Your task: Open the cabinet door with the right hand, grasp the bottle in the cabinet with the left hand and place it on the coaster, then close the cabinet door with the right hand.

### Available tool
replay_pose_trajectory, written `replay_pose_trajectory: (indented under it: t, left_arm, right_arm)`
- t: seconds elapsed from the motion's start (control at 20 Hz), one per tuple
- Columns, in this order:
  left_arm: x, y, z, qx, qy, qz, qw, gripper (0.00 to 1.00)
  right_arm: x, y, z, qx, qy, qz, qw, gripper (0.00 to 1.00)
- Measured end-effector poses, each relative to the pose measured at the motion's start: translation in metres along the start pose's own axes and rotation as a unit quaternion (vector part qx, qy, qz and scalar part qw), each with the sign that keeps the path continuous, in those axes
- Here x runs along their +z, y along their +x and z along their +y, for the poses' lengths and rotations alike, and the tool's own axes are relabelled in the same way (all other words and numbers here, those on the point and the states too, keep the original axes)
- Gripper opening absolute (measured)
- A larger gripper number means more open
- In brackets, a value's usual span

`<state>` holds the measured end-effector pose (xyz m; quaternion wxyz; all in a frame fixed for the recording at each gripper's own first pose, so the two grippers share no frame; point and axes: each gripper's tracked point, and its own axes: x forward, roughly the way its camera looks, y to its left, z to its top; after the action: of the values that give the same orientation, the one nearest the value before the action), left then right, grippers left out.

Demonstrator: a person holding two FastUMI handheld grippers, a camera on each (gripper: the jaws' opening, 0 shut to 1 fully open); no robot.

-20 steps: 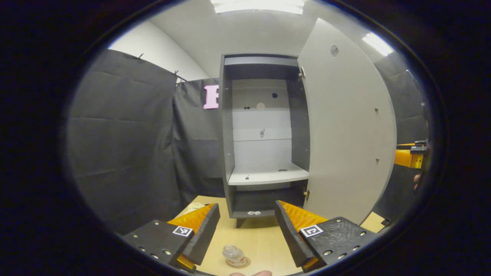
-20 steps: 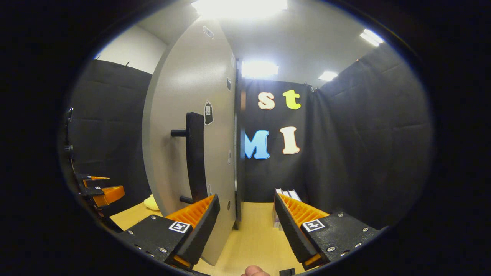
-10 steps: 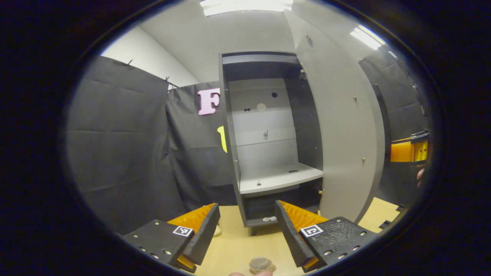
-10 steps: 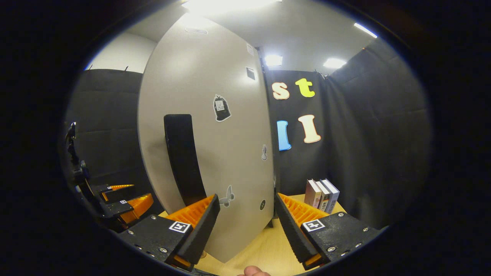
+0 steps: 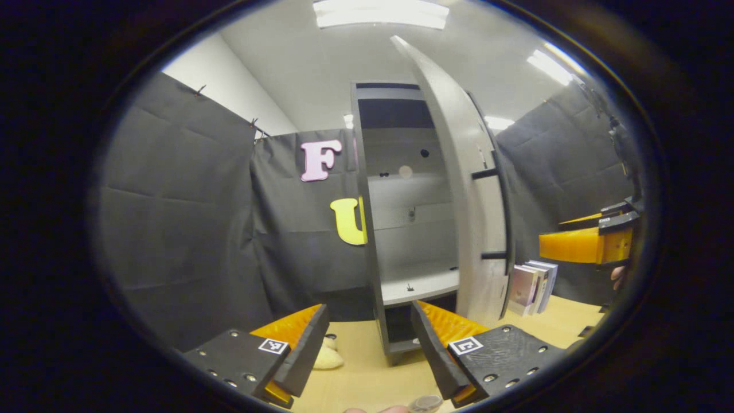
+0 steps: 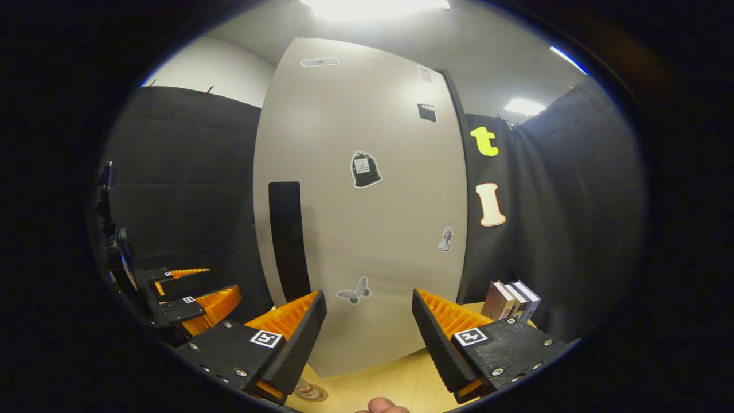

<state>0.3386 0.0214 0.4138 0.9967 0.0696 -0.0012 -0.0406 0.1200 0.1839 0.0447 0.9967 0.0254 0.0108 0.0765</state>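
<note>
Tall grey cabinet door (image 6: 367, 206) w/ black bar handle (image 6: 287, 241) was part-shut vs wide open 1 s ago; could stall ajar, since right gripper (image 6: 364, 338) was spread, gripping nothing. Left gripper (image 5: 367, 344) also spread, empty. Small clear bottle (image 5: 425, 404) sat on table just below it.

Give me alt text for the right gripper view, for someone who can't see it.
A pale cabinet door with a dark vertical handle and small stickers stands close ahead, above the open right hand-held gripper. The left hand-held gripper shows low at the left, books stand on the wooden table at the right.
</note>
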Motion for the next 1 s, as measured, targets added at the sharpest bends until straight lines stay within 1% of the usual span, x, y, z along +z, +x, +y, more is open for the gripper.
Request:
replay_pose_trajectory:
  t: [0.15,0.2,0.25,0.3,0.35,0.4,0.45,0.5,0.6,0.65,0.75,0.8,0.9,0.95,1.0]
  left_arm:
    - [0.003,0.005,-0.006,-0.001,-0.002,0.005,1.0,0.86]
    - [0.006,0.007,-0.007,-0.002,-0.004,0.004,1.0,0.86]
    - [0.009,0.007,-0.011,-0.006,-0.007,0.003,1.0,0.88]
    - [0.011,0.008,-0.019,-0.011,-0.007,0.003,1.0,0.89]
    - [0.013,0.011,-0.03,-0.015,-0.005,0.003,1.0,0.88]
    - [0.017,0.013,-0.039,-0.022,-0.003,0.001,1.0,0.88]
    - [0.022,0.016,-0.051,-0.031,0.001,-0.004,1.0,0.86]
    - [0.027,0.016,-0.056,-0.035,0.006,-0.01,0.999,0.86]
    - [0.034,0.014,-0.069,-0.04,0.012,-0.017,0.999,0.86]
    - [0.036,0.012,-0.076,-0.042,0.013,-0.017,0.999,0.88]
    - [0.039,0.01,-0.084,-0.044,0.009,-0.013,0.999,0.88]
    - [0.041,0.009,-0.087,-0.047,0.005,-0.012,0.999,0.86]
    - [0.042,0.01,-0.09,-0.049,0.0,-0.012,0.999,0.86]
    - [0.043,0.01,-0.092,-0.051,-0.003,-0.015,0.999,0.88]
    - [0.043,0.012,-0.092,-0.047,-0.005,-0.016,0.999,0.88]
  right_arm:
    - [-0.002,0.0,-0.003,-0.018,-0.009,-0.007,1.0,0.93]
    - [-0.002,0.0,-0.004,-0.024,-0.012,-0.008,1.0,0.93]
    - [-0.003,0.002,-0.006,-0.031,-0.015,-0.008,0.999,0.93]
    - [-0.004,0.003,-0.007,-0.036,-0.017,-0.008,0.999,0.95]
    - [-0.005,0.002,-0.009,-0.041,-0.016,-0.009,0.999,0.93]
    - [-0.004,0.002,-0.011,-0.044,-0.014,-0.012,0.999,0.93]
    - [-0.003,0.003,-0.013,-0.05,-0.011,-0.016,0.999,0.93]
    - [-0.001,0.003,-0.016,-0.056,-0.01,-0.019,0.998,0.93]
    - [-0.003,0.006,-0.018,-0.058,-0.004,-0.017,0.998,0.93]
    - [-0.002,0.008,-0.019,-0.058,0.0,-0.016,0.998,0.93]
    - [0.004,0.012,-0.02,-0.059,0.004,-0.024,0.998,0.93]
    - [0.005,0.015,-0.022,-0.061,0.004,-0.027,0.998,0.93]
    - [0.005,0.018,-0.023,-0.062,0.005,-0.026,0.998,0.93]
    - [0.006,0.018,-0.024,-0.066,0.004,-0.028,0.997,0.93]
    - [0.01,0.017,-0.028,-0.076,0.0,-0.033,0.997,0.93]
